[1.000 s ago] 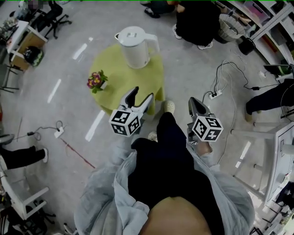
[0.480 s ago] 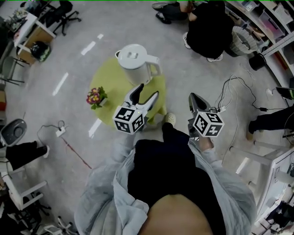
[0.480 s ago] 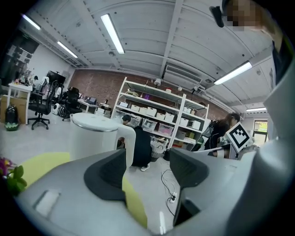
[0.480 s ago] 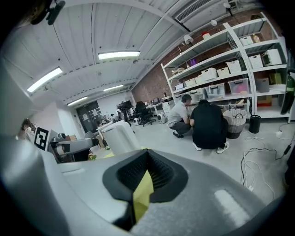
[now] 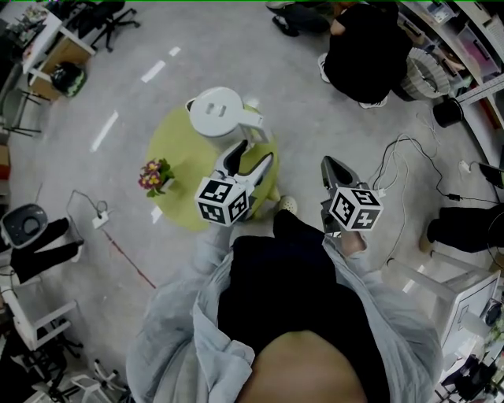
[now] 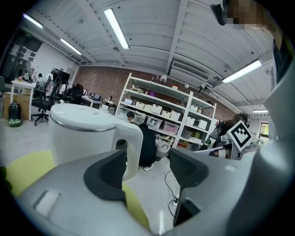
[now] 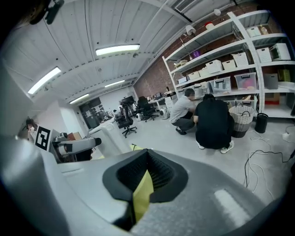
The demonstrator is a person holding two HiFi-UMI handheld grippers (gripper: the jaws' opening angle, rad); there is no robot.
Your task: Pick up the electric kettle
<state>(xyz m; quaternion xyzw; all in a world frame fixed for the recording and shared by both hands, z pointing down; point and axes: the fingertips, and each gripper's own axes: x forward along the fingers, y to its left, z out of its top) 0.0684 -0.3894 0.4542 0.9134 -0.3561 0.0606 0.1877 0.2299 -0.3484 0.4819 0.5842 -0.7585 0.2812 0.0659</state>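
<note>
A white electric kettle (image 5: 218, 112) stands at the far side of a round yellow-green table (image 5: 185, 185), its handle (image 5: 253, 126) turned to the right. My left gripper (image 5: 254, 153) hangs open over the table, its tips just short of the handle. In the left gripper view the kettle (image 6: 85, 136) fills the left, and its handle (image 6: 134, 146) lies ahead of the left pad; the left gripper (image 6: 147, 169) has nothing between its pads. My right gripper (image 5: 334, 168) is shut and empty, off the table's right side over the floor. In its own view the right gripper (image 7: 146, 171) has its pads pressed together.
A small pot of flowers (image 5: 154, 175) sits on the table's left. People crouch by the shelves (image 5: 358, 39) at the back right. Cables and a power strip (image 5: 394, 169) lie on the floor to the right. Office chairs (image 5: 110, 20) stand far left.
The left gripper has closed in on the kettle's handle; the gap between them has shrunk. The right gripper has kept its place beside the table.
</note>
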